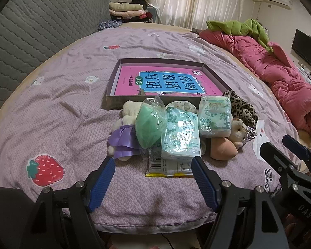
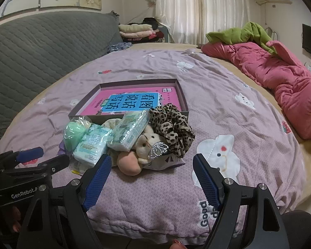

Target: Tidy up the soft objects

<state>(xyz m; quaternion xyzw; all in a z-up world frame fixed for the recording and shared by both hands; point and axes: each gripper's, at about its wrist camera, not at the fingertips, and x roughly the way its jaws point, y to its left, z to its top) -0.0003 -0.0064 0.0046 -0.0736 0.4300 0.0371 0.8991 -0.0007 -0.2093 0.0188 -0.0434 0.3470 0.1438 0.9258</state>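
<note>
Left hand-held gripper [image 1: 153, 161] gaping, empty, tissue pack [image 1: 181, 136] just beyond fingertips.

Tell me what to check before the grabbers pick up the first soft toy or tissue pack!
1. Left gripper open: ok, jaws spread wide.
2. Right gripper open: ok, holding nothing.
3. Shallow brown cardboard box open on top: ok, only a pink and blue book lies flat inside.
4. Soft pile within reach: ok, it sits on the purple printed quilt just ahead of both grippers.
5. Front pale green plastic-wrapped tissue pack free to lift: cannot tell, it leans on its neighbours.
6. Leopard-print fabric scrunchie clear of the box wall: cannot tell.
</note>
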